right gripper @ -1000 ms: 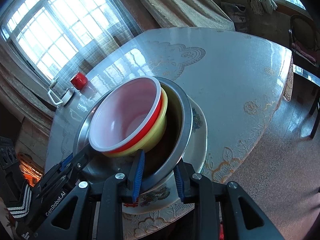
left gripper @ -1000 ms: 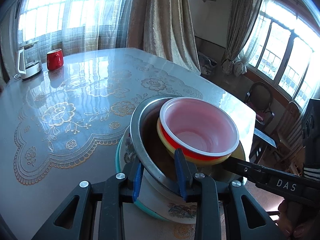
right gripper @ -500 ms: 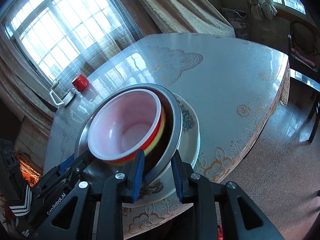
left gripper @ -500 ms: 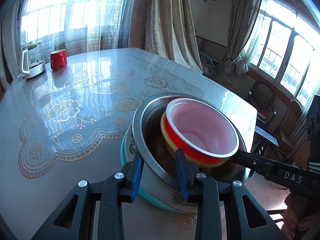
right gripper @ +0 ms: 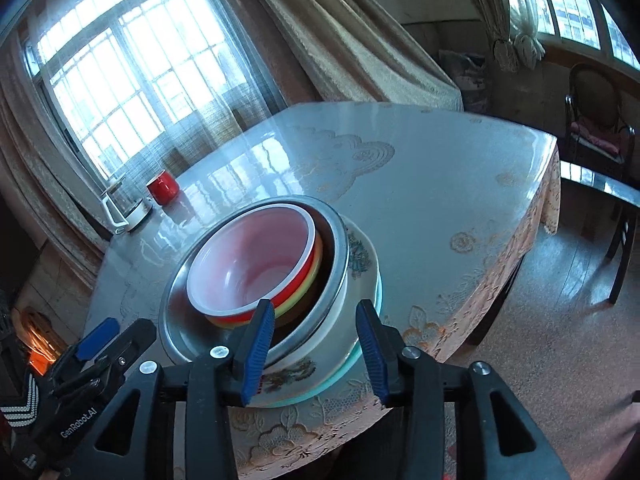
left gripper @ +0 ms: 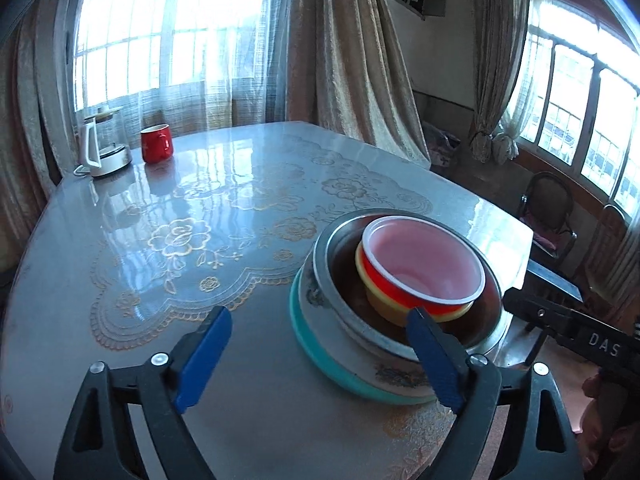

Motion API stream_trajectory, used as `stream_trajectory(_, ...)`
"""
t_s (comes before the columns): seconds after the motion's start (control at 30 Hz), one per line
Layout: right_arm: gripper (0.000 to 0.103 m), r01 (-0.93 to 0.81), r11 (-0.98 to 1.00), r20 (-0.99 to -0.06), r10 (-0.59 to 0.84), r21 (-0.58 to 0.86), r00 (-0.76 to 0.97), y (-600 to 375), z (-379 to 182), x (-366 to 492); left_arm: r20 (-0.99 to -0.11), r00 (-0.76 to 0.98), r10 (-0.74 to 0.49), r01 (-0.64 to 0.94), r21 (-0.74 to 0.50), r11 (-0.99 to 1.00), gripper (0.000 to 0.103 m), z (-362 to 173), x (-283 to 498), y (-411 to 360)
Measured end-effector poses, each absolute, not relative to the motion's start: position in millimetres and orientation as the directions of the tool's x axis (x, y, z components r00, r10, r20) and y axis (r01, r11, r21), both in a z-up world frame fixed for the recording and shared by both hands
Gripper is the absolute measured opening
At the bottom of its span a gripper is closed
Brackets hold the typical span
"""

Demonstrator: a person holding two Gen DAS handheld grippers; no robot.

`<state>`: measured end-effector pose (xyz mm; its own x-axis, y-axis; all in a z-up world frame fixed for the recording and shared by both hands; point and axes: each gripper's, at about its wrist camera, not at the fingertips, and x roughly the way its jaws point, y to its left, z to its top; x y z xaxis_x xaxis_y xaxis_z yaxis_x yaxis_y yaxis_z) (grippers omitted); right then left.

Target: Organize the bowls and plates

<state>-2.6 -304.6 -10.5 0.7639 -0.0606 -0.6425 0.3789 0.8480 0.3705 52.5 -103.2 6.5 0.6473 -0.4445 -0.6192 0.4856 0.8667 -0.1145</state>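
Observation:
A stack sits on the table near its front edge: a teal plate (left gripper: 320, 356) at the bottom, a white flowered plate (left gripper: 394, 374) on it, a steel bowl (left gripper: 322, 258), then a yellow bowl (left gripper: 380, 304) and a red bowl with a white inside (left gripper: 420, 256). The stack also shows in the right wrist view, with the steel bowl (right gripper: 340, 248) and the red bowl (right gripper: 256, 264). My left gripper (left gripper: 320, 364) is open and wide, pulled back from the stack. My right gripper (right gripper: 316, 354) is open, its fingers on either side of the steel bowl's rim.
A red mug (left gripper: 156, 144) and a white kettle (left gripper: 100, 148) stand at the table's far left corner. The table (left gripper: 180, 240) has a glossy lace-patterned cover. Chairs (right gripper: 596, 120) stand on the floor to the right. Curtains hang behind the table.
Both grippers have let go of the steel bowl's rim and opened. The left one has drawn back and opened wide. The stack now rests on the table.

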Motion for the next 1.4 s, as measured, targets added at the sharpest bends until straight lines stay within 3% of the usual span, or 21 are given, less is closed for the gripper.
stream_trajectory(0.13,0.057,0.364,0.873,-0.606,-0.103,0.325,0.788,-293,-4,-14,-0.647,0.643,-0.409,0.453,-0.109,0.885,0.1,3,48,-96)
stream_trajectory(0.17,0.064,0.357,0.88,-0.596,-0.111,0.312,0.795,-290,-3,-17,-0.652,0.649,-0.392,0.44,-0.099,0.892,0.102,2,46,-94)
stream_trajectory(0.3,0.079,0.342,0.902,-0.566,-0.143,0.264,0.812,-276,-2,-28,-0.671,0.648,-0.36,0.428,-0.069,0.901,0.103,-4,38,-89)
stream_trajectory(0.5,0.088,0.333,0.916,-0.546,-0.165,0.225,0.822,-258,-7,-42,-0.666,0.67,-0.328,0.437,-0.003,0.899,0.103,-11,18,-81)
stream_trajectory(0.67,0.088,0.343,0.927,-0.548,-0.211,0.151,0.809,-241,-16,-53,-0.643,0.691,-0.331,0.419,-0.016,0.908,0.103,-13,2,-69)
stream_trajectory(1.0,0.089,0.357,0.914,-0.568,-0.194,0.191,0.8,-233,-29,-65,-0.602,0.743,-0.292,0.344,-0.03,0.938,0.103,-16,-18,-47)
stream_trajectory(1.4,0.088,0.365,0.903,-0.609,-0.161,0.228,0.777,-229,-42,-68,-0.639,0.703,-0.313,0.359,-0.06,0.931,0.103,-29,-24,-43)
